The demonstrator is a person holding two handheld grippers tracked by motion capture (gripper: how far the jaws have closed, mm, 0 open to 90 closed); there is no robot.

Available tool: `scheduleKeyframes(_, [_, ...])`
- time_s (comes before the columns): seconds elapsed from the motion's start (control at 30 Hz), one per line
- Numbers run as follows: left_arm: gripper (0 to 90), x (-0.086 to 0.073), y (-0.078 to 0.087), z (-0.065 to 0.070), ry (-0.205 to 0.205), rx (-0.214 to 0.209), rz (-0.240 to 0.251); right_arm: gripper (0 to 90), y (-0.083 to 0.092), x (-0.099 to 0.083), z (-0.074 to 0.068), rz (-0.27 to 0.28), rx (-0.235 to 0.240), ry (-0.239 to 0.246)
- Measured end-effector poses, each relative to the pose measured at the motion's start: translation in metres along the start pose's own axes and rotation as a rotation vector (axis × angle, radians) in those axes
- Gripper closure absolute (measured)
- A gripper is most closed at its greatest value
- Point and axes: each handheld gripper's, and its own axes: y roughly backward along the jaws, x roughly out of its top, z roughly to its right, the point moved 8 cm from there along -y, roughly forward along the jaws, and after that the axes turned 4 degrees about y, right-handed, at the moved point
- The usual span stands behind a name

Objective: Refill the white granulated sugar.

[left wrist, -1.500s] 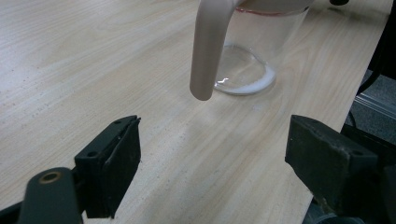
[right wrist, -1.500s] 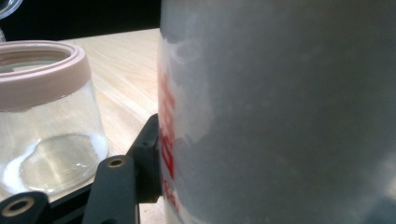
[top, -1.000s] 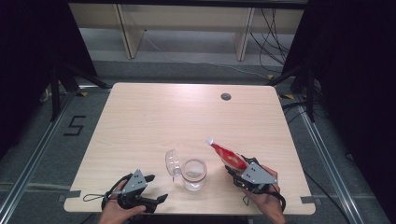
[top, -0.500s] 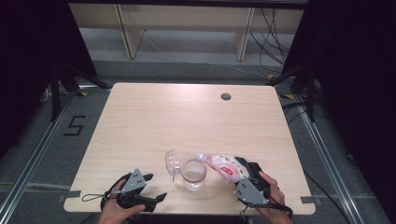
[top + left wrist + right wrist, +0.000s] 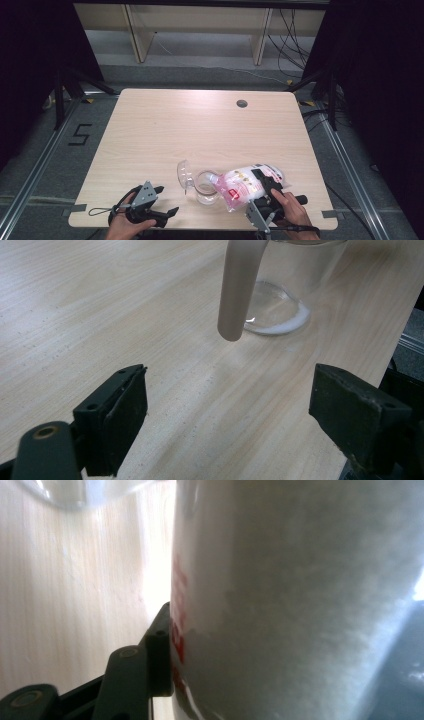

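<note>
Item: soft white plastic bag of granules with red print (image 5: 246,186), clamped in my right gripper (image 5: 266,184), tipped over the clear glass jar (image 5: 205,186) near the table's front edge. Pouring barely begun; a little white sits inside. Left gripper (image 5: 161,201): jaws wide, empty.

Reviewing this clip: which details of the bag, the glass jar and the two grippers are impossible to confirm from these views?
- Bag: print too small to read in the high view; blurred close-up in the right gripper view.
- Right gripper: its far jaw is hidden behind the bag in its own view.
- Glass jar: top cut off by the upper edge in the left gripper view; whether anything is pouring in is too small to tell from above.
- Left gripper: partly covered by the hand.
</note>
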Motion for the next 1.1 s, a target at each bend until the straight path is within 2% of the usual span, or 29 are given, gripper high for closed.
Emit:
scheduleKeyframes(0.03, [15.3,0.000,0.000,-0.001,-0.012,0.004,-0.004,47.5,0.000,0.001,0.001,0.000,-0.011,0.032])
scheduleKeyframes(0.07, [15.3,0.001,0.001,-0.001,-0.006,0.007,0.002,47.6,0.000,0.001,0.001,0.005,-0.015,0.033])
scheduleKeyframes(0.1, [15.3,0.001,0.001,-0.001,0.005,0.007,0.006,47.6,-0.001,0.002,0.002,0.009,-0.009,0.060])
scheduleKeyframes(0.13, [15.3,0.001,0.001,-0.001,0.005,0.007,0.006,47.7,0.000,0.004,0.008,0.010,-0.037,0.126])
scheduleKeyframes(0.17, [15.3,0.001,0.001,-0.001,0.001,0.007,0.005,47.7,-0.001,0.003,0.005,0.006,-0.037,0.088])
scheduleKeyframes(0.2, [15.3,0.001,0.001,-0.002,-0.020,0.004,0.004,47.7,-0.001,0.007,0.012,0.009,-0.051,0.223])
scheduleKeyframes(0.23, [15.3,0.001,0.001,-0.002,-0.024,0.003,0.003,47.8,-0.001,0.004,0.005,-0.015,-0.050,0.138])
scheduleKeyframes(0.27, [15.3,0.000,0.000,-0.002,-0.023,0.002,-0.003,47.8,-0.001,0.004,0.006,-0.016,-0.053,0.162])
scheduleKeyframes(0.3, [15.3,0.000,0.000,0.000,0.000,-0.001,0.000,47.8,0.000,0.007,0.010,-0.010,-0.058,0.225])
scheduleKeyframes(0.33, [15.3,0.000,0.000,0.000,-0.002,-0.001,-0.001,47.9,0.000,0.006,0.009,-0.015,-0.054,0.220])
scheduleKeyframes(0.37, [15.3,0.000,-0.001,0.002,0.010,-0.004,0.009,47.9,0.000,0.003,0.004,-0.031,-0.049,0.157])
scheduleKeyframes(0.4, [15.3,0.000,0.000,0.001,0.003,-0.002,0.004,47.9,-0.001,0.004,0.004,-0.027,-0.055,0.165])
scheduleKeyframes(0.47, [15.3,0.000,0.000,0.000,-0.001,-0.002,0.001,48.0,-0.001,0.007,0.010,-0.025,-0.075,0.265])
scheduleKeyframes(0.5, [15.3,0.000,0.000,0.000,0.000,-0.002,0.001,48.0,-0.002,0.006,0.008,-0.035,-0.065,0.247])
scheduleKeyframes(0.57, [15.3,0.000,0.000,0.000,0.000,-0.002,-0.001,48.1,-0.001,0.006,0.007,-0.043,-0.070,0.243])
scheduleKeyframes(0.6, [15.3,0.000,0.000,0.000,-0.001,-0.002,-0.001,48.1,-0.001,0.009,0.012,-0.031,-0.079,0.310])
scheduleKeyframes(0.7, [15.3,0.000,0.000,0.000,-0.002,-0.002,0.000,48.2,-0.003,0.008,0.012,-0.031,-0.084,0.312])
scheduleKeyframes(0.73, [15.3,0.000,0.000,0.000,-0.001,-0.002,0.001,48.2,-0.002,0.006,0.011,-0.038,-0.089,0.290])
scheduleKeyframes(0.77, [15.3,0.000,0.000,0.001,0.004,-0.003,0.004,48.3,-0.002,0.005,0.011,-0.043,-0.093,0.291])
scheduleKeyframes(0.8, [15.3,0.001,-0.001,0.002,0.009,-0.005,0.009,48.3,-0.003,0.005,0.012,-0.044,-0.089,0.309])
scheduleKeyframes(0.83, [15.3,0.001,-0.001,0.002,0.009,-0.005,0.008,48.3,-0.003,0.007,0.015,-0.041,-0.091,0.347])
scheduleKeyframes(0.87, [15.3,0.001,-0.001,0.002,0.011,-0.005,0.010,48.4,-0.003,0.007,0.016,-0.032,-0.103,0.345])
scheduleKeyframes(0.9, [15.3,0.000,0.000,0.000,0.001,-0.002,0.004,48.4,-0.003,0.007,0.018,-0.031,-0.105,0.369])
scheduleKeyframes(0.93, [15.3,0.001,0.000,-0.001,-0.009,0.005,0.004,48.4,-0.003,0.007,0.017,-0.032,-0.109,0.360])
scheduleKeyframes(1.0, [15.3,0.002,0.000,-0.001,0.020,0.009,0.023,48.4,-0.004,0.007,0.020,-0.029,-0.111,0.392])
scheduleKeyframes(1.03, [15.3,0.001,0.001,-0.003,-0.002,0.010,0.014,48.5,-0.004,0.008,0.020,-0.028,-0.118,0.406])
scheduleKeyframes(1.07, [15.2,0.001,0.001,-0.002,0.010,0.012,0.014,48.5,-0.004,0.007,0.019,-0.036,-0.113,0.410])
scheduleKeyframes(1.1, [15.2,0.001,0.000,-0.002,0.004,0.009,0.011,48.5,-0.003,0.006,0.019,-0.053,-0.107,0.413])
